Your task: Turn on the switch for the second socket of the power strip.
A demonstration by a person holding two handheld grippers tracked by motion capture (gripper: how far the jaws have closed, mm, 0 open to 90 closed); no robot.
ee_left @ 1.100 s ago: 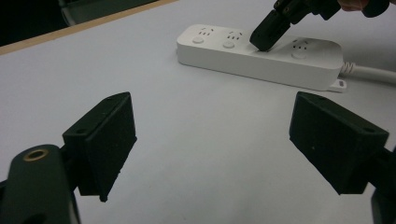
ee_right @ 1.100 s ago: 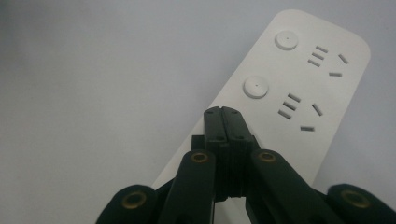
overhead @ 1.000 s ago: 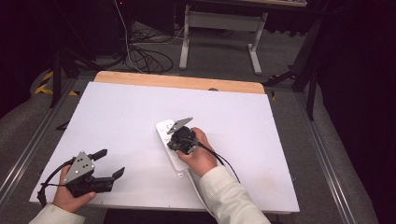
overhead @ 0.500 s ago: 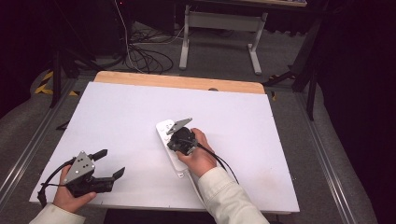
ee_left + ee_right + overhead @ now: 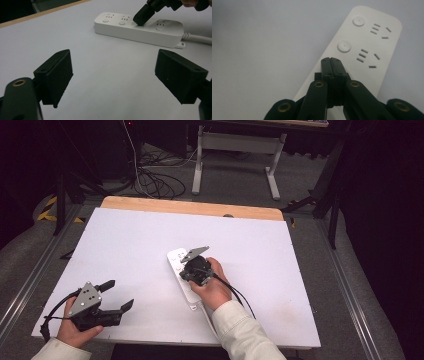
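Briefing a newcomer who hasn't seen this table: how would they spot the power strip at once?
On the white table, look near the middle, under the right gripper. The power strip lies flat there: a long white bar with round buttons beside its sockets, its cord trailing from one end.

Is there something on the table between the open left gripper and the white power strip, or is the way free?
Nothing visible stands between them. From the left gripper to the power strip there is bare white table. The right gripper, jaws shut, is already down on the strip's top, at its third button.
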